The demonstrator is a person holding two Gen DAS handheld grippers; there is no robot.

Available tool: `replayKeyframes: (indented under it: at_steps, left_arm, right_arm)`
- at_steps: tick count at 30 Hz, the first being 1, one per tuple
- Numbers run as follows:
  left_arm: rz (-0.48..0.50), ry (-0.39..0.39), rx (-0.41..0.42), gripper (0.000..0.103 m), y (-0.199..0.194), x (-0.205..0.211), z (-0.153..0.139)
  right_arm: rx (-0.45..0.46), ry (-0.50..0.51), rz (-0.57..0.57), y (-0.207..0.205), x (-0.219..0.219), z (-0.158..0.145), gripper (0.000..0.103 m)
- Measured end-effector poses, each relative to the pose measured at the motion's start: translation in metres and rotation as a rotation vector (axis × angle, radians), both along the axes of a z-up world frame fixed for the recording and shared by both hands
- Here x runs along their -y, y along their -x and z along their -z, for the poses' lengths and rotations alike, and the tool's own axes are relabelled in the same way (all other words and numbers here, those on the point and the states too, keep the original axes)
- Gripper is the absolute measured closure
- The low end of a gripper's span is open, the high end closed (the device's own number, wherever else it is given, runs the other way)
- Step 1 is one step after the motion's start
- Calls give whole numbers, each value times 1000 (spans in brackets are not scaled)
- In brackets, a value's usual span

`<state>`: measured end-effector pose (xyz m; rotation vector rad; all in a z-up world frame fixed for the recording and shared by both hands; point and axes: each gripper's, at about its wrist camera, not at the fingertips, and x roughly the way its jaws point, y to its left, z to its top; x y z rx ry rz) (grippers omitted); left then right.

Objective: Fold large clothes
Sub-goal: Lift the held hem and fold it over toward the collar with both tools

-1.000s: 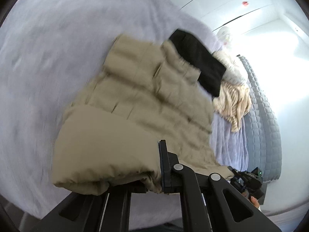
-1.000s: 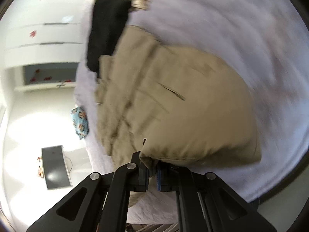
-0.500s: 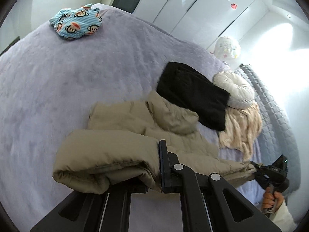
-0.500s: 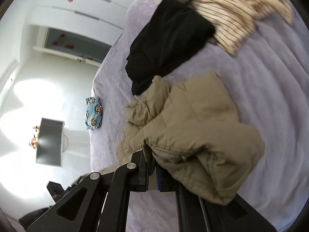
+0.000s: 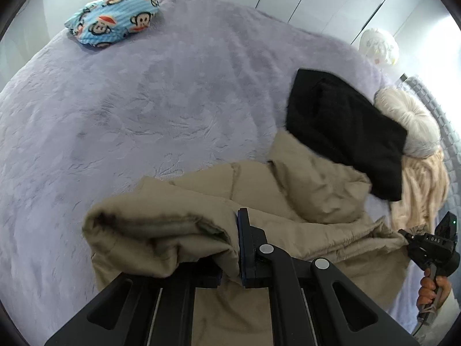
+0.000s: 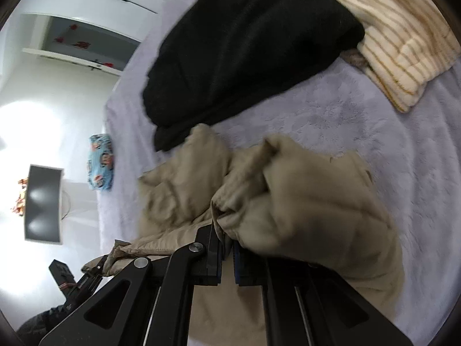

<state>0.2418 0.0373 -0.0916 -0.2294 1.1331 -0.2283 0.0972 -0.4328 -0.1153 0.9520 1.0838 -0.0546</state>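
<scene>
Both grippers were clamped on the beige puffer jacket [image 5: 302, 190]: the left gripper [image 5: 234, 242] pinched a thick rolled edge, and the right gripper [image 6: 226, 248] gripped a bunched edge at the garment's other side. Between them the jacket sagged in loose folds, its far part resting on the lavender bedspread [image 5: 173, 101] and touching the black garment [image 5: 343, 132]. Judging by this, the fold was only begun: no flat, squared shape yet, and smoothing and further folds remained. Beyond lay 1 cream striped garment [image 6: 403, 37], 1 fluffy white cushion [image 5: 409, 121] and 1 blue monkey-print cloth [image 5: 112, 23] well apart. White wardrobe doors [image 5: 331, 0] lined the room's wall.
</scene>
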Motion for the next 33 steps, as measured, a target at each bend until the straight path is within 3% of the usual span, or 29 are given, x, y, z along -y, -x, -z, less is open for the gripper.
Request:
replayKeyframes:
  at_steps: [4,8,9,12,15,16,17,18,19,21,22,23,27,33]
  left_arm:
    - [12,-21,-27,88,-17,1,26]
    - [21,-3,-20,87,-17,-4,26]
    - [24,-7,-17,78,-15,-5,24]
    - [15,-58,41,0,-5,-8,8]
    - [24,-81,92,0,2,-8,-9]
    - [18,-81,98,0,4,-8,-13]
    - [17,-83,100,0,4,-7,-15]
    - [28,-82,102,5,5,-5,-16]
    - [49,-90,101,18,5,1,-15]
    - [84,-114,80,36,3,11,-8]
    - [99,-119,73,50,2,15,-3]
    - [107,-134,66,54,-1,19,5]
    - [69,-166,55,55,-14,20,31]
    - [16,-175,34,55,-42,19,76]
  right_arm:
    - [-31,-1,16,-13,-1,26,97]
    - [-46,-1,23,-18,-1,31,96]
    - [-47,8,11,-19,-2,29,96]
    - [-40,30,-18,-18,-3,17,91]
    - [-18,35,-32,-16,-4,6,70]
    - [-3,32,-32,-14,-3,1,45]
    - [15,29,-34,-12,-4,-4,29]
    - [33,27,-44,-9,-6,-10,29]
    - [39,24,-63,-7,-9,-13,29]
    - [35,57,-125,-1,-19,-18,40]
    - [24,86,-152,0,-23,-18,66]
    - [6,129,-184,0,-26,-16,80]
    - [-55,290,-182,-2,-12,4,80]
    - [-84,318,-99,-15,21,48,91]
